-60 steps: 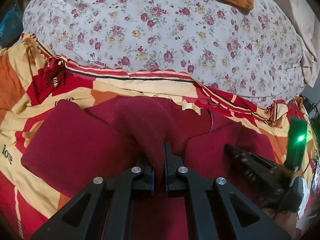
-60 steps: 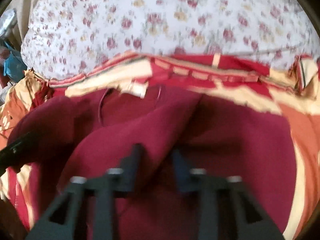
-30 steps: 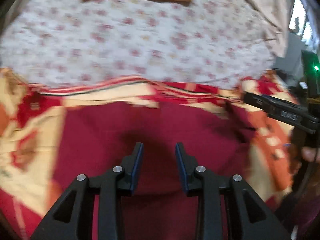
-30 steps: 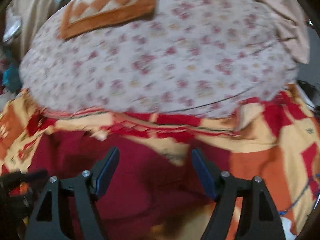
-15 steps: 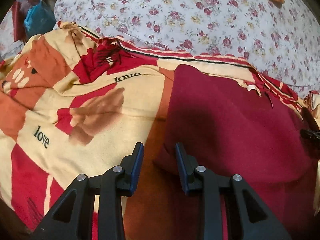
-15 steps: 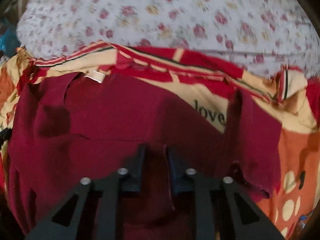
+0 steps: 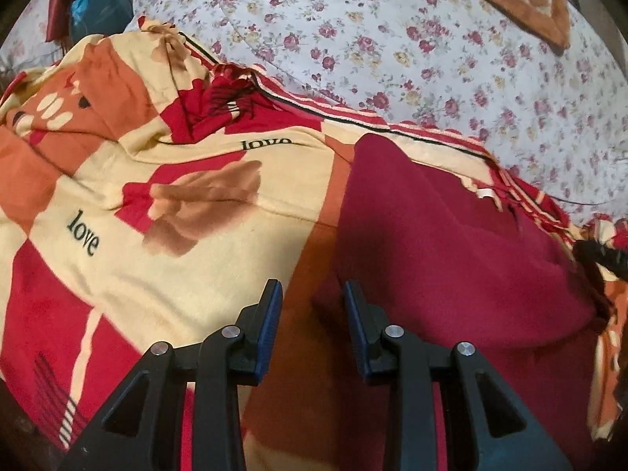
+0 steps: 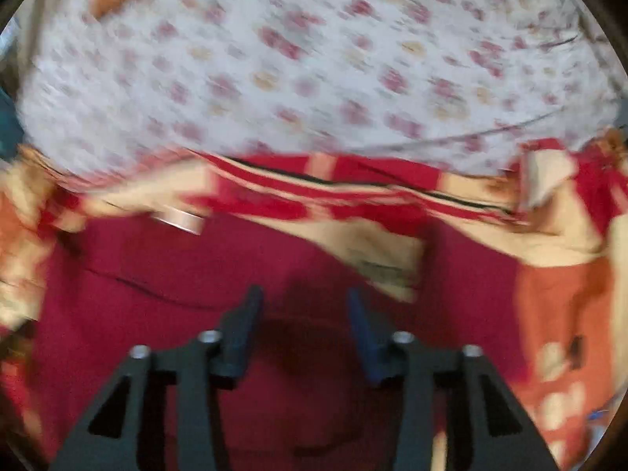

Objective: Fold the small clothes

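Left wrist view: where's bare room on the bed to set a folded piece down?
Free: the printed blanket left of the maroon garment, ahead of the open left gripper; also the floral sheet beyond. Crowded: right side, under the garment.

A bed fills nearly everything in sight. Over it lies a patterned blanket (image 7: 165,204) in blocks of cream, red and orange, printed with the word "love" and brown tulip shapes, its striped edge rumpled at the far side. Beyond it swells a white quilt (image 7: 412,51) dotted with small red roses. An orange checked cloth (image 7: 522,4) rests on top, far right. A blue bundle (image 7: 98,8) sits in the dim left corner.
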The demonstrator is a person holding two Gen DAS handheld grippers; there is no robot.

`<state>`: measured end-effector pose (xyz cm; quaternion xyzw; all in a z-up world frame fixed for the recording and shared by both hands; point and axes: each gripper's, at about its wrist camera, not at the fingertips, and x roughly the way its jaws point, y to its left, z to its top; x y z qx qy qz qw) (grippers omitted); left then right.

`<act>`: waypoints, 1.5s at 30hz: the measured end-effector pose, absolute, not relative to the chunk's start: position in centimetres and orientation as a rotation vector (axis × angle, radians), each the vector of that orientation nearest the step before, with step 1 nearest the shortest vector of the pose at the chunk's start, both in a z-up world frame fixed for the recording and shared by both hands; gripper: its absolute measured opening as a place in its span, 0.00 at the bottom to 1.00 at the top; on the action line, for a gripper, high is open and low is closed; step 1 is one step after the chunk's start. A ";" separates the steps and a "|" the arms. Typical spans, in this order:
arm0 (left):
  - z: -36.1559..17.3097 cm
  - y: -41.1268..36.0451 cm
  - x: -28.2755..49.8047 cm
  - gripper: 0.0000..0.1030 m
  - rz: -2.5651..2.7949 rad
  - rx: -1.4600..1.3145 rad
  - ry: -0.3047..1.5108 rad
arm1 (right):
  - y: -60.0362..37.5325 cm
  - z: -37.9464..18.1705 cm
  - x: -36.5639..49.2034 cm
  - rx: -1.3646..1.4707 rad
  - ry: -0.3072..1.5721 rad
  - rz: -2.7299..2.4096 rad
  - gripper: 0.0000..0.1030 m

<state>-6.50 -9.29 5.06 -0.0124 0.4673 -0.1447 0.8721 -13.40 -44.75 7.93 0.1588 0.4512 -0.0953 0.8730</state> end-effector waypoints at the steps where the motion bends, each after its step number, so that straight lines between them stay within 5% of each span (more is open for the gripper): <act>1: 5.3 -9.0 -7.0 0.11 -0.319 -0.032 0.976 | -43.1 8.4 -12.4 0.332 0.938 -0.100 0.57; 14: 3.5 -10.0 -6.8 0.11 -0.443 -0.069 1.048 | -27.0 3.1 2.8 0.181 1.089 0.427 0.61; 15: 3.5 -9.8 -6.4 0.11 -0.440 -0.090 1.048 | -26.5 2.8 3.1 0.161 1.098 0.438 0.57; 17: 3.5 -8.7 -5.5 0.11 -0.430 -0.146 1.042 | -25.3 2.3 3.7 0.114 1.098 0.452 0.10; 20: 3.4 -7.2 -4.5 0.11 -0.441 -0.221 1.040 | -23.9 3.0 4.2 0.097 1.052 0.475 0.08; 27: 3.5 -5.9 -4.2 0.11 -0.430 -0.243 1.018 | -20.7 1.5 5.9 0.080 1.056 0.460 0.10; 31: 4.1 -5.8 -4.7 0.11 -0.416 -0.212 0.989 | -24.1 3.4 2.9 0.154 1.051 0.391 0.50; 39: 8.6 -6.1 -6.0 0.11 -0.344 -0.102 0.825 | -36.1 6.7 -9.1 0.058 1.008 0.045 0.51; 45: 6.1 -10.2 -4.3 0.14 -0.377 -0.020 0.977 | -42.9 2.3 -12.6 0.121 1.110 -0.227 0.51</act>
